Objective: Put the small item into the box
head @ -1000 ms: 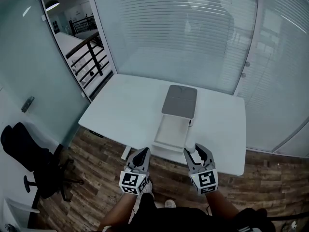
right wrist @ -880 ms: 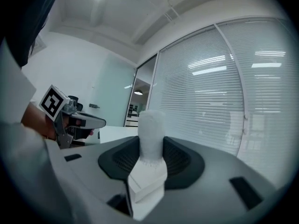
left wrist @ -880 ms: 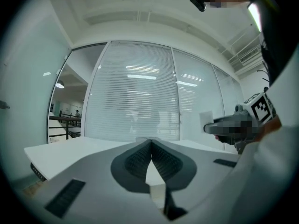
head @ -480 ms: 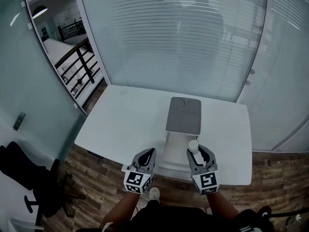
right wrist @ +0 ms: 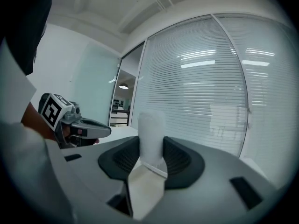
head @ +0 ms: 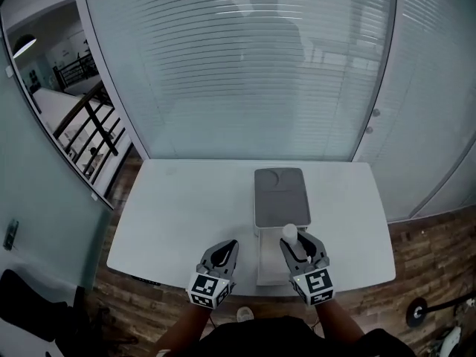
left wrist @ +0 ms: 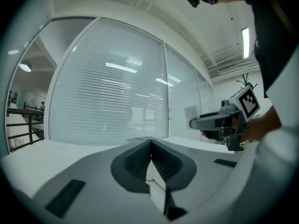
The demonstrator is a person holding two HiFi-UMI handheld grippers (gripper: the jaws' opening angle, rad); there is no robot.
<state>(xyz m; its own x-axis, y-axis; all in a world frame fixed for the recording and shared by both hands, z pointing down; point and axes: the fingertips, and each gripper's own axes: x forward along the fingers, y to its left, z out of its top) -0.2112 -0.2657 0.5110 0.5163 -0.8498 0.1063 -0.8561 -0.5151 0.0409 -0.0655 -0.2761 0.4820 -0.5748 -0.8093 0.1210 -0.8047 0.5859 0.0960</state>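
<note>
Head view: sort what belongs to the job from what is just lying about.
Job: small white item, clamped in the right gripper; open box on the table.
Just about: left gripper, shut and empty; railing beyond the glass.

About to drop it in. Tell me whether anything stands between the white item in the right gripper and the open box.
Nothing visible does. The right gripper grips the small white item at the open box, whose grey lid lies back on the far side. The left gripper, shut and empty, is off to the box's other side.
</note>
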